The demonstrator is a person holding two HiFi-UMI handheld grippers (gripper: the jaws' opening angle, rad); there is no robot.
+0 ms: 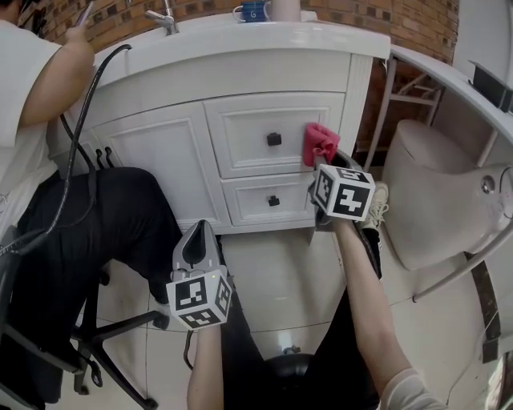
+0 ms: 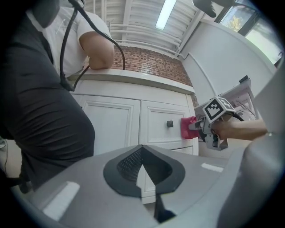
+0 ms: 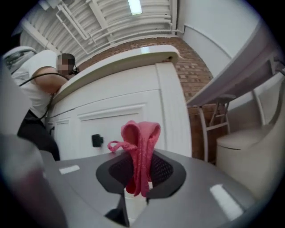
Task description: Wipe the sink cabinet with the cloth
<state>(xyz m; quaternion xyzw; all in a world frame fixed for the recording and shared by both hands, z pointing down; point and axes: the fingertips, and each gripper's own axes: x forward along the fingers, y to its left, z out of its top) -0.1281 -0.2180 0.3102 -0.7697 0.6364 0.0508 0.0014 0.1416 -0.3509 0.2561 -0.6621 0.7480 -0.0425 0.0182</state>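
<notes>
The white sink cabinet (image 1: 240, 128) stands ahead, with two drawers bearing dark knobs and a door on the left. My right gripper (image 1: 330, 164) is shut on a pink cloth (image 1: 320, 144), which it holds against the right end of the upper drawer front (image 3: 116, 120). The cloth (image 3: 139, 147) sticks up folded between the jaws in the right gripper view, and shows beside the drawer knob (image 2: 169, 124) in the left gripper view as cloth (image 2: 187, 127). My left gripper (image 1: 199, 240) hangs low in front of the cabinet, shut and holding nothing (image 2: 141, 171).
A person in a white shirt and black trousers (image 1: 72, 216) sits on an office chair (image 1: 96, 336) at the left, close to the cabinet door. A toilet (image 1: 449, 200) stands at the right. A faucet (image 1: 164, 18) and a blue cup (image 1: 252, 11) are on the countertop.
</notes>
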